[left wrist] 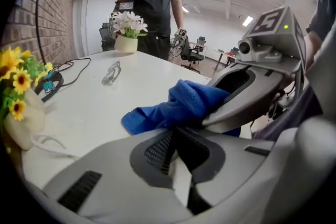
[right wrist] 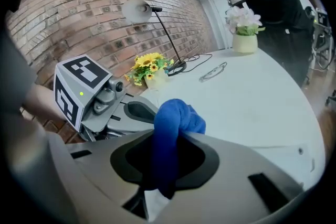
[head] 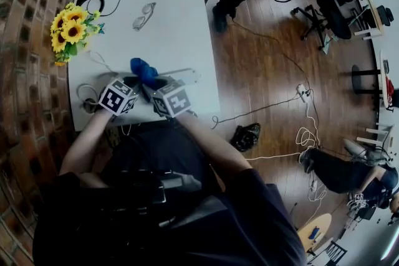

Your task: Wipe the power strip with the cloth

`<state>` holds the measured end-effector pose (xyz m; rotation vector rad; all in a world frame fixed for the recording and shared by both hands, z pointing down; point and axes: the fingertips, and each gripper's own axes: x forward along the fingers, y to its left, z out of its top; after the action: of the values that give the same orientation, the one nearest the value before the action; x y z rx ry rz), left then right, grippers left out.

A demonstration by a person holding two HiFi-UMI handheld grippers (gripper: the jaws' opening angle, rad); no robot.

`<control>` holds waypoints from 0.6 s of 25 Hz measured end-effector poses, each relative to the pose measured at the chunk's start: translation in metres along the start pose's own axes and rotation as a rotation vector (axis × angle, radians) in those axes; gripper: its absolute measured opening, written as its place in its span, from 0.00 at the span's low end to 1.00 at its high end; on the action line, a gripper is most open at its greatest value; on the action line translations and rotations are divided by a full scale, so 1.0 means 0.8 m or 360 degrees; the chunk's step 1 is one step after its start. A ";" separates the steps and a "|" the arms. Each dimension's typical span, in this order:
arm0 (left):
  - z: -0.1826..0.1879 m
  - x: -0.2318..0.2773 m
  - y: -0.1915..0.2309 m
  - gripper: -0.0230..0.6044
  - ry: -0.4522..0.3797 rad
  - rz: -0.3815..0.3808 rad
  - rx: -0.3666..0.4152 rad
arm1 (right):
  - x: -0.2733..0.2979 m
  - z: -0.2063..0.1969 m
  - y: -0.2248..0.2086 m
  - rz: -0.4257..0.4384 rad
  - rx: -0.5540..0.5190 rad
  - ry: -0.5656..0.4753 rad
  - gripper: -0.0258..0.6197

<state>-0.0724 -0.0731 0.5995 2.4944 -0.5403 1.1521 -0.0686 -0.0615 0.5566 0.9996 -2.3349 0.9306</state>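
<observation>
Gripping the cloth (right wrist: 176, 120), the right gripper (right wrist: 167, 157) hangs beside the closed, empty left gripper (left wrist: 176, 152); the power strip (head: 184, 75) lies just beyond on the table (head: 177, 22). Best wiped lengthwise, with light pressure.

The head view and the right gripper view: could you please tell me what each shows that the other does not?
Only the head view: cables trailing across the floor. Only the right gripper view: the blue cloth clamped between the right gripper's jaws. Both: the sunflowers, the glasses and the white table.
</observation>
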 end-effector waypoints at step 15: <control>0.024 -0.005 -0.002 0.10 0.0185 0.0131 0.0157 | -0.182 -0.071 -0.142 -0.0088 0.0408 -0.0137 0.18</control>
<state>-0.0617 -0.0796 0.5844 2.4875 -0.5720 1.3770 0.1175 -0.0117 0.5532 1.2199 -2.2835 1.2087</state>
